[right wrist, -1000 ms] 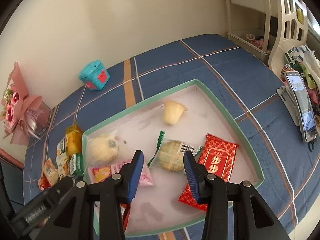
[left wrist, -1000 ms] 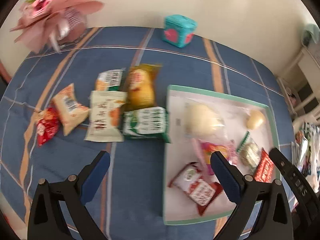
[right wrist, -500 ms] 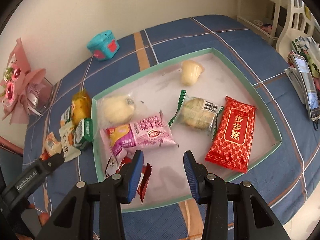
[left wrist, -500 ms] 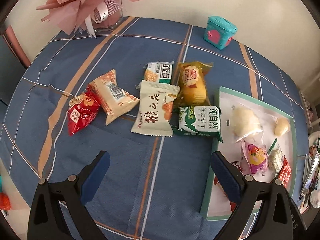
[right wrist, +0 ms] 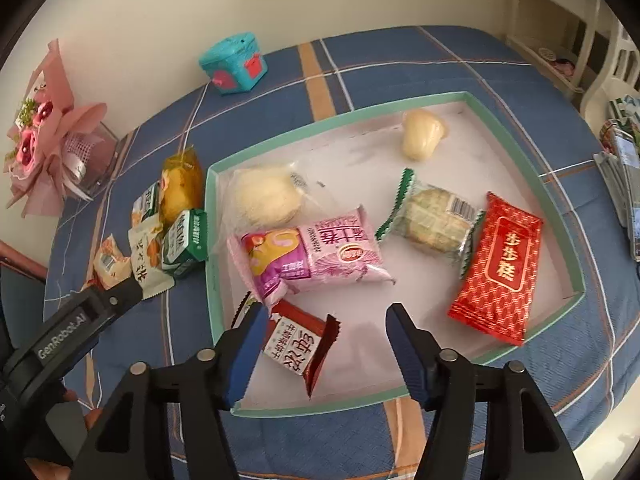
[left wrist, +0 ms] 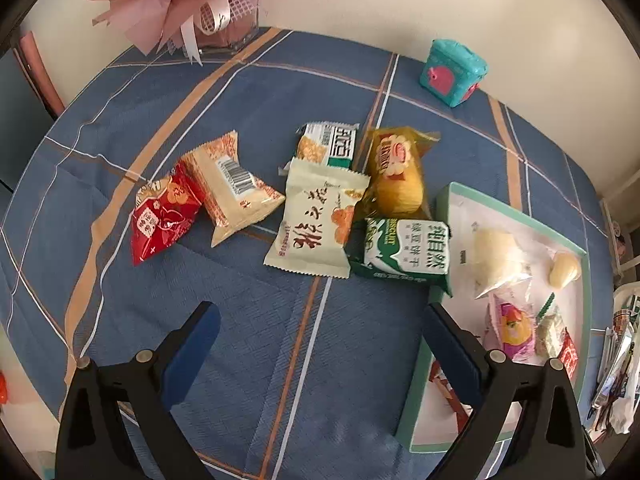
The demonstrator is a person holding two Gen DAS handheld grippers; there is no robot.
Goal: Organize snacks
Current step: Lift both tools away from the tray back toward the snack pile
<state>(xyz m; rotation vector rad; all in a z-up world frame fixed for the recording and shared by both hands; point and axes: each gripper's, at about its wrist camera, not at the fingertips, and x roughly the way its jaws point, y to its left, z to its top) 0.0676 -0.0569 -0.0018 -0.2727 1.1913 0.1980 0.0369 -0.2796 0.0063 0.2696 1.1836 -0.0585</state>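
My right gripper [right wrist: 326,318] hangs over the near left corner of the teal-rimmed tray [right wrist: 320,128], and its jaws are opening. A red-brown and white packet [right wrist: 298,348] lies flat on the tray between them, with no pad pressing on it. The tray also holds a pink packet [right wrist: 316,252], a red packet [right wrist: 498,268], a clear-wrapped cookie [right wrist: 432,216], a white bun [right wrist: 264,196] and a jelly cup [right wrist: 420,136]. My left gripper [left wrist: 320,340] stands wide open and empty above bare cloth. Beyond it lie a cream packet [left wrist: 320,224], a green biscuit pack [left wrist: 404,252], a yellow cake [left wrist: 394,176], a beige packet [left wrist: 232,188] and a red pouch [left wrist: 164,216].
A teal box [left wrist: 454,72] sits at the back by the wall. A pink bouquet in a glass vase [left wrist: 200,0] stands at the back left corner. Papers and a phone [right wrist: 624,168] lie off the table's right side. The tray [left wrist: 444,208] touches the green biscuit pack.
The left view has swung from the tray to the loose snacks on the cloth. The right gripper's jaws have widened and it has come closer to the tray's near left corner.
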